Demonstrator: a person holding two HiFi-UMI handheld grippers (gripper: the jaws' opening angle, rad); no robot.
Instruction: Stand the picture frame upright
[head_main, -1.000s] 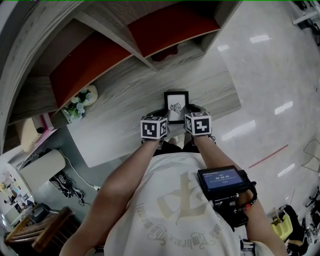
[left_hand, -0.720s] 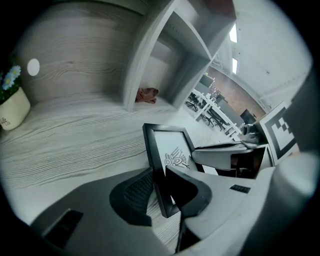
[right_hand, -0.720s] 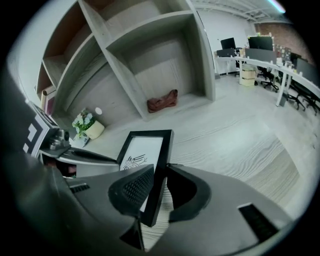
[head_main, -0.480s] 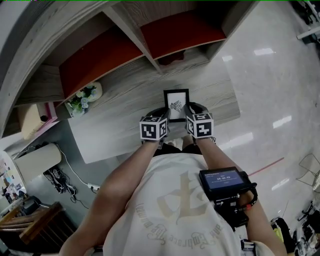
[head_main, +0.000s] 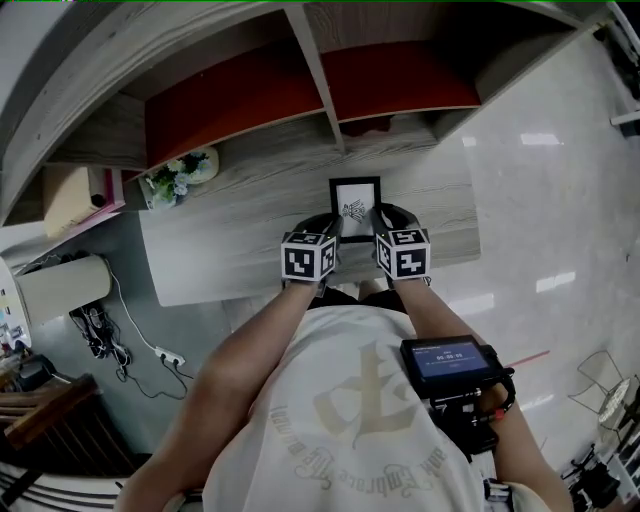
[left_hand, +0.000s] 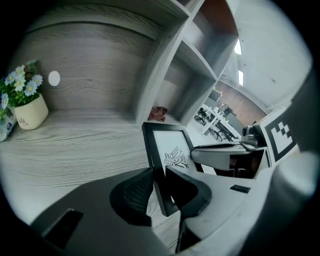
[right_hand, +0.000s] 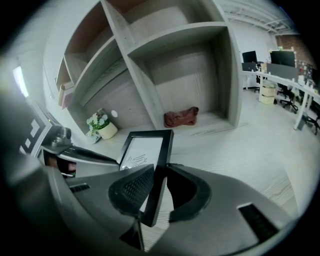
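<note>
Left tool (left_hand: 159, 186) and right tool (right_hand: 157, 186) each partly closed, clamped on picture frame (head_main: 355, 206) side edges, mid-counter (head_main: 240, 255), far side. Over last second frame lifted, tipping up. Seemingly not upright yet, standing under way.

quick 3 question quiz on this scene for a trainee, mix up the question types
1. True or false: the left gripper and the right gripper each clamp a side edge of the picture frame.
2. What stands on the desk to the frame's left in the head view? A mug; B flower pot; C lamp.
3. What lies in the shelf compartment behind the frame?
Key: 1 true; 2 B; 3 a crumpled reddish cloth.
</note>
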